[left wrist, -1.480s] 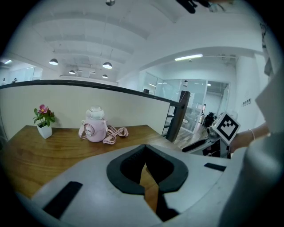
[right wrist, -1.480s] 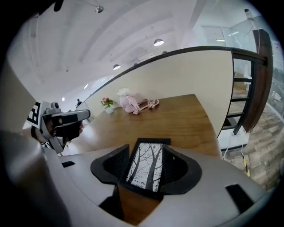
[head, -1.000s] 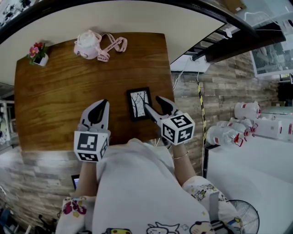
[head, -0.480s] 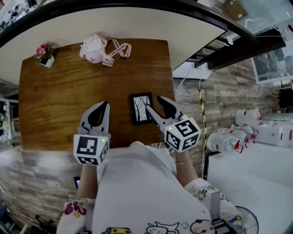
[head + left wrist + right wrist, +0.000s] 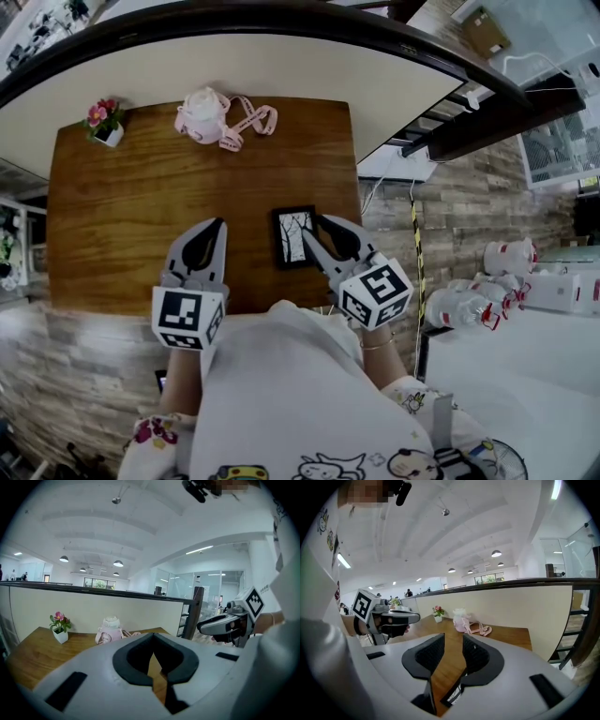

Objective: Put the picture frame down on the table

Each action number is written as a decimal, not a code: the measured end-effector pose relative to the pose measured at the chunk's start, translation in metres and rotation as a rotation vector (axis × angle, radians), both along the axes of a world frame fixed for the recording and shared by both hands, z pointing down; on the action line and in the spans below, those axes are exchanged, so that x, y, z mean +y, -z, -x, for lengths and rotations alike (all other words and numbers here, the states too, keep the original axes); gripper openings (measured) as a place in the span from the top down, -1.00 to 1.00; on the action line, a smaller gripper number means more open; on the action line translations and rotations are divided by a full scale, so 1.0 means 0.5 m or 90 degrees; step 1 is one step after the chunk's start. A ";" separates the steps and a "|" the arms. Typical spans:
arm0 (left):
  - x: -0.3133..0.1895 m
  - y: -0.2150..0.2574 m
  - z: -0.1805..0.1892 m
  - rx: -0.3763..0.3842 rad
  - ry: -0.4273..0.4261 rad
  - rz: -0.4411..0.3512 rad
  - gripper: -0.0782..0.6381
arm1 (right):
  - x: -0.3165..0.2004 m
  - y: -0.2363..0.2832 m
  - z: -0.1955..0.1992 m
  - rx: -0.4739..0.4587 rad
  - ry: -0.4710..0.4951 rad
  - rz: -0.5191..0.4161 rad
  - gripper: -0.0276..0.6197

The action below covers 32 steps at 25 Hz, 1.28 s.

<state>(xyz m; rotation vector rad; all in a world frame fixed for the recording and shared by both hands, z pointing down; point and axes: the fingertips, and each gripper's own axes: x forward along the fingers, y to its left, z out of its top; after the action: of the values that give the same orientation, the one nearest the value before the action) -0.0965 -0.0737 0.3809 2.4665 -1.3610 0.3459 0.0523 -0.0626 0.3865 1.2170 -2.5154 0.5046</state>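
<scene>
Lying on wooden table [image 5: 141, 206]: picture frame [image 5: 294, 236]; white partition [image 5: 234, 66] behind.

Bright ceiling lamps [image 5: 118, 563], fisheye warping, dark corners

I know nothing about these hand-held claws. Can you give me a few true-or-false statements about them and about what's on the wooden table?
1. The black rectangular picture frame lies on the brown wooden table. True.
2. The right gripper is clamped on the frame. False: its jaws have just been closing, but they stand apart with only the table showing between them.
3. The left gripper has its jaws together and holds nothing. True.
4. The small white pot of pink flowers stands right beside the frame. False: it stands at the table's far left corner, well away from the frame.
</scene>
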 end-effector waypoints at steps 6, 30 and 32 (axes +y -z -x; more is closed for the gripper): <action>0.003 0.011 -0.007 0.000 0.000 -0.005 0.77 | -0.005 0.025 -0.019 0.001 -0.010 -0.035 0.76; 0.016 -0.012 0.006 -0.004 0.010 0.020 0.77 | -0.008 0.019 -0.056 -0.001 -0.052 -0.063 0.91; 0.014 -0.017 0.012 -0.006 0.015 0.022 0.77 | -0.013 0.017 -0.057 -0.002 -0.052 -0.064 0.91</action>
<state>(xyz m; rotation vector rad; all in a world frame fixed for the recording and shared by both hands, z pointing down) -0.1024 -0.0669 0.3893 2.4221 -1.3751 0.3724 0.0808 -0.0691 0.3780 1.3615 -2.5286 0.4041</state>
